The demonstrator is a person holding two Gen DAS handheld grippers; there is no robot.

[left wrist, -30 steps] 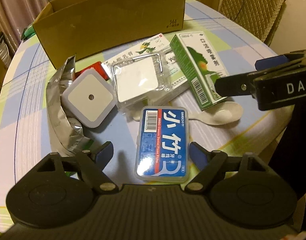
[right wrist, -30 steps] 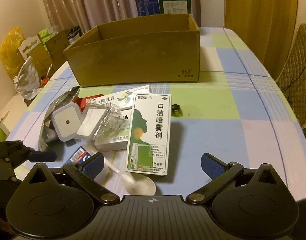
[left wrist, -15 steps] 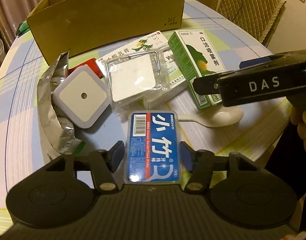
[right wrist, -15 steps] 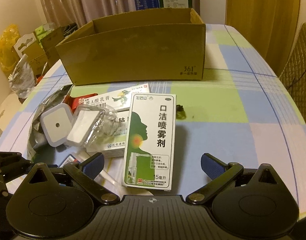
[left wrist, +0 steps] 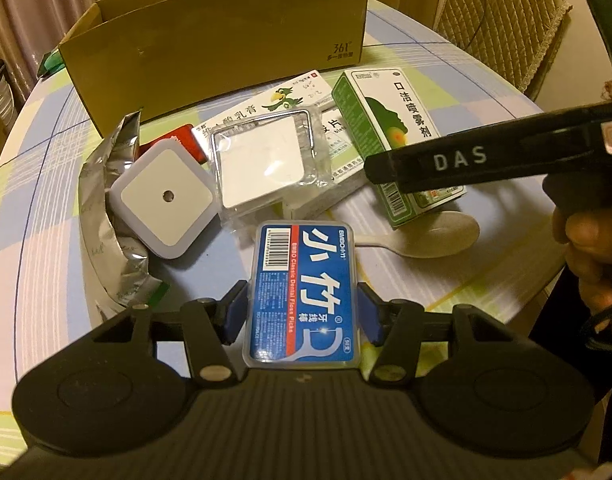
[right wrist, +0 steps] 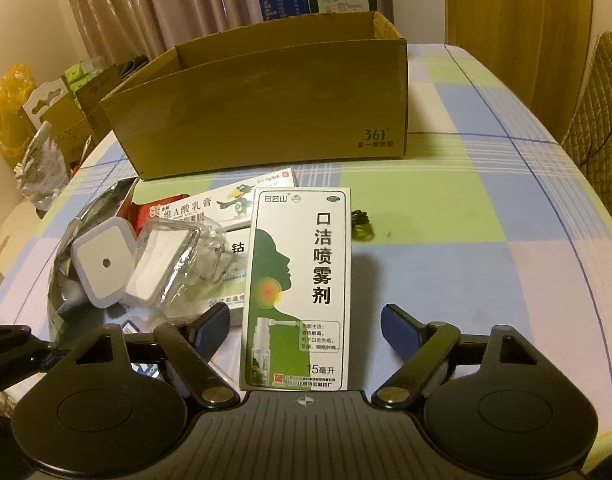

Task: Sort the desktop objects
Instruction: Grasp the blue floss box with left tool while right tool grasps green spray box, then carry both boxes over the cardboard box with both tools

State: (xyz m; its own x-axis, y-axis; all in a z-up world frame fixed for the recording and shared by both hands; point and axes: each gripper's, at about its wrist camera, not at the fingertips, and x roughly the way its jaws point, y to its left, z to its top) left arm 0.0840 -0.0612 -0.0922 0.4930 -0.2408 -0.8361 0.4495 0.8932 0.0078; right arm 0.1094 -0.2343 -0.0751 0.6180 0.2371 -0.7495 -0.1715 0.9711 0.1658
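Checked tablecloth [right wrist: 445, 208], left claw [left wrist: 302, 314] clamping floss box [left wrist: 302, 296], right claw [right wrist: 306, 326] closing, not touching spray carton [right wrist: 302, 280], spoon [left wrist: 437, 236] only in left view.

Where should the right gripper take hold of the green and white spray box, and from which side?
Grip the spray box across its two long edges near the close end, coming from above and the near side. It lies flat, long axis along the right gripper, whose jaws are closing, not yet touching. The left long edge abuts the pile of boxes, so that finger has little room.
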